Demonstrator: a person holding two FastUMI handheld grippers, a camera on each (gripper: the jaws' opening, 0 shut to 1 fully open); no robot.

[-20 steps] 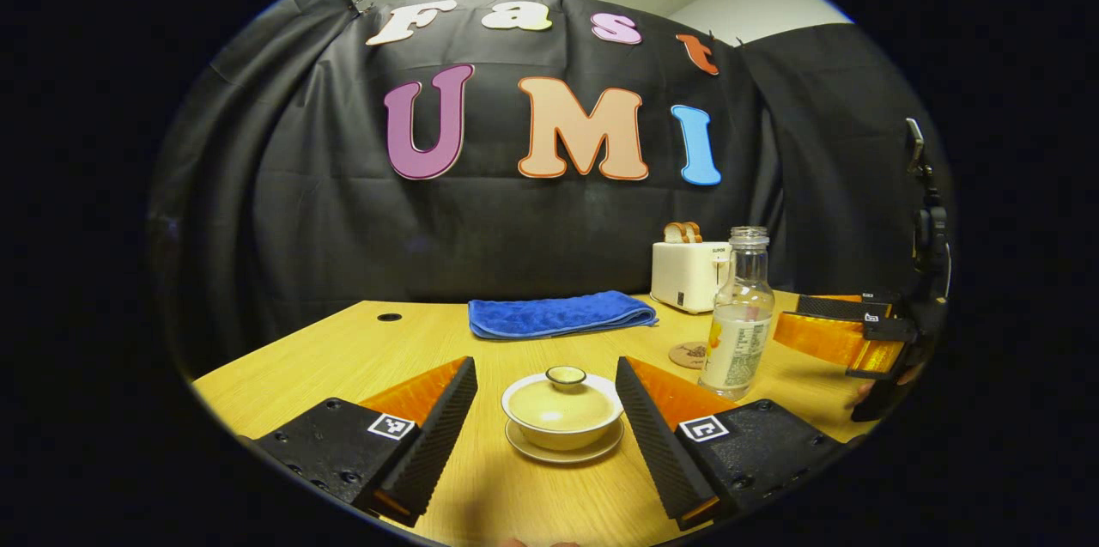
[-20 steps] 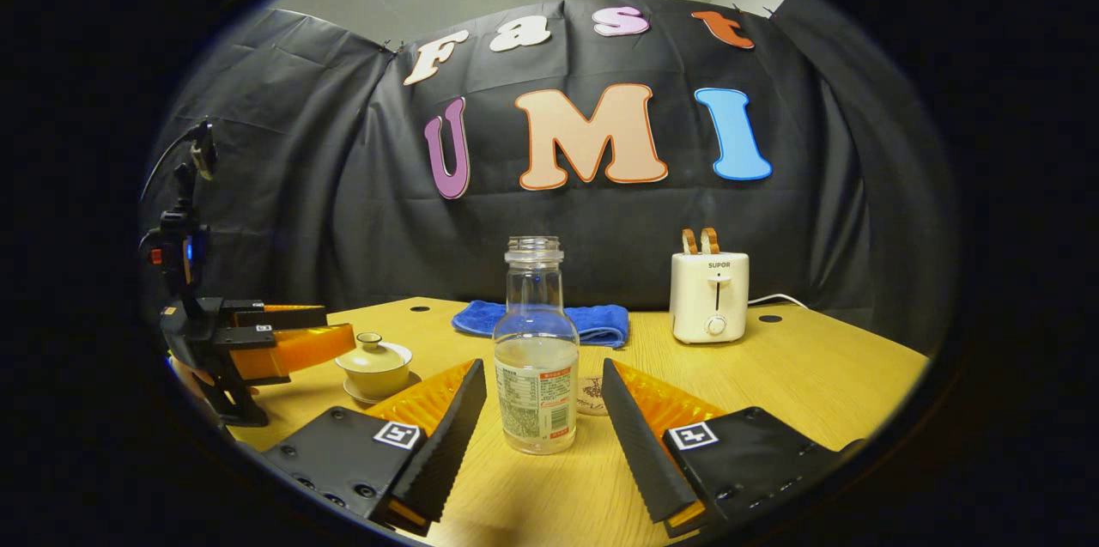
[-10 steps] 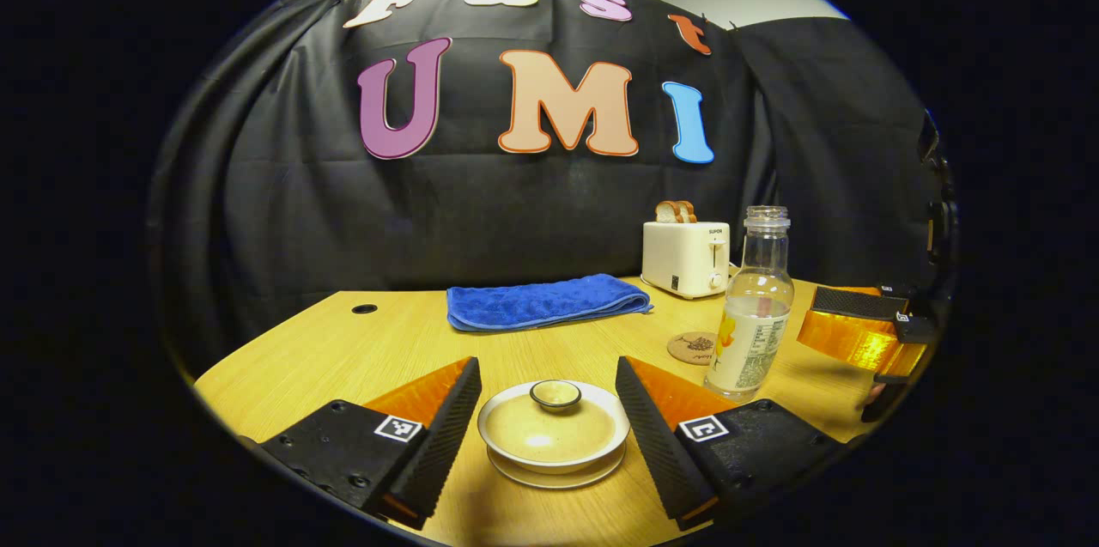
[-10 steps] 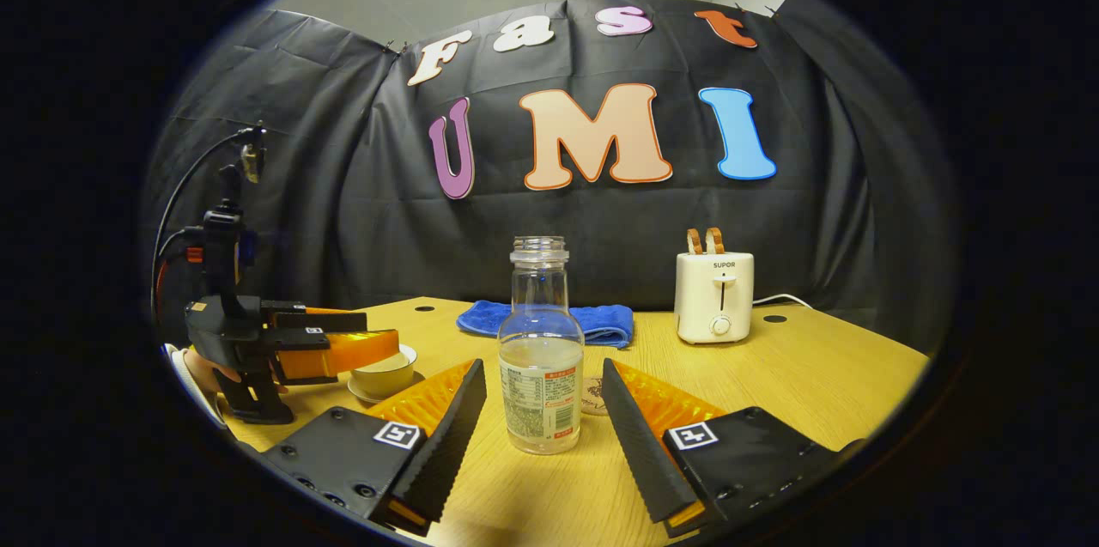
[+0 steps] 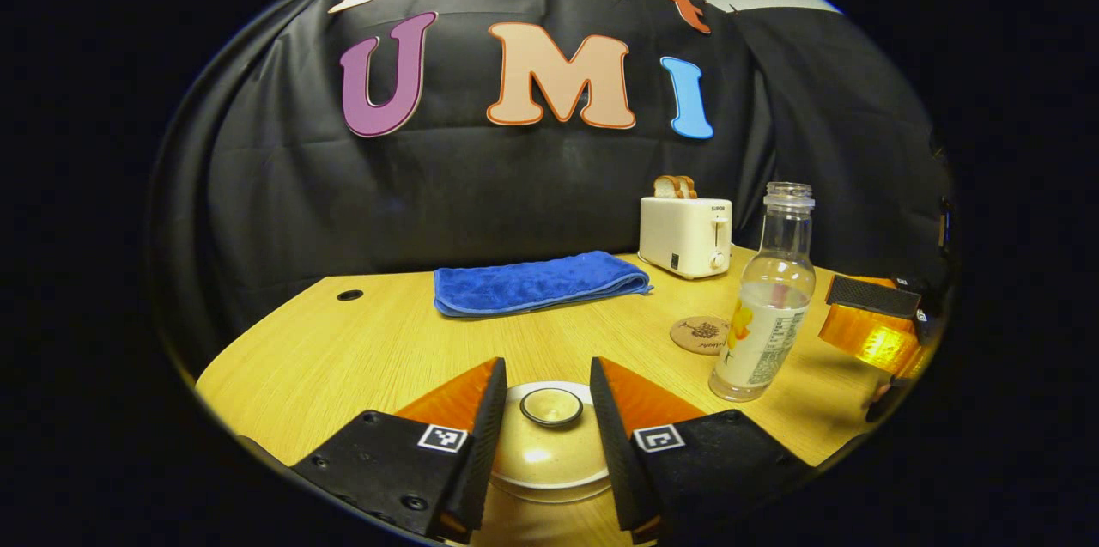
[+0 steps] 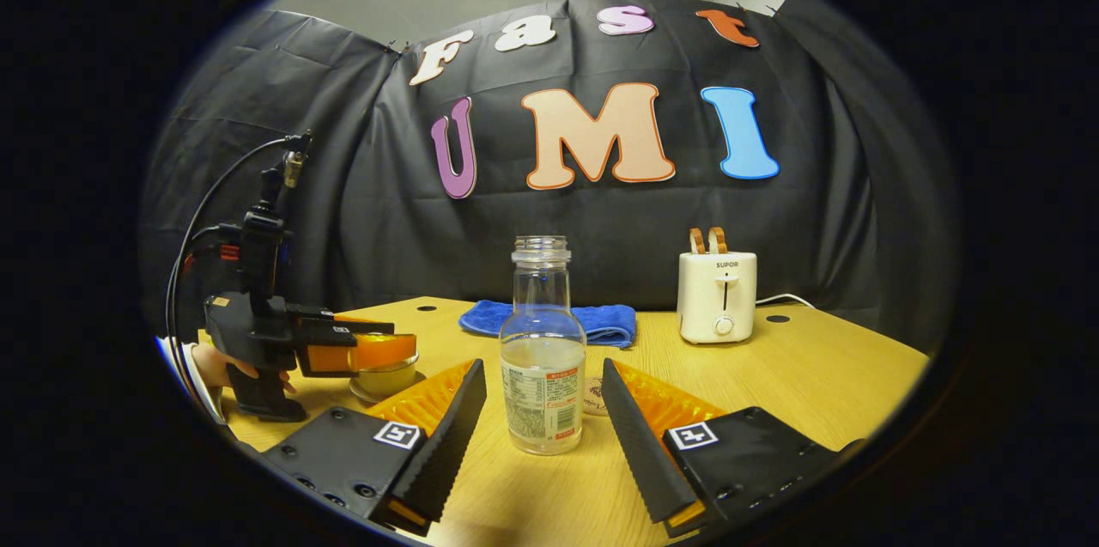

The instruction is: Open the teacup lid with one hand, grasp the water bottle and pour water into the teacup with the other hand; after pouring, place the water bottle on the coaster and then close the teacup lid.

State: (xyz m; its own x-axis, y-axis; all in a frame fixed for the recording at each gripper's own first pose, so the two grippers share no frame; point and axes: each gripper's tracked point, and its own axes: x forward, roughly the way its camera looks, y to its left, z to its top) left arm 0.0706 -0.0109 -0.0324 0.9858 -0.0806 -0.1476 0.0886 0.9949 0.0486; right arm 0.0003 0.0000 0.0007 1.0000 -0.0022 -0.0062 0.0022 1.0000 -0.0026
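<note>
Table [image 5: 361, 349] first, then water bottle [image 6: 543, 375] between the right gripper [image 6: 543, 410], jaws spread, not touching. Left gripper [image 5: 548, 410] straddles the teacup lid [image 5: 549, 444] knob [image 5: 551, 406], unclenched; I'd center it, pinch gently, lift straight.

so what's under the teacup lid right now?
The lid sits closed on the teacup, left claw straddling its knob. A saucer edge shows beneath. The cup's inside is covered, so its contents can't be seen.

Lidded teacup [image 5: 549, 444]; upright uncapped bottle [image 6: 543, 358]
</note>
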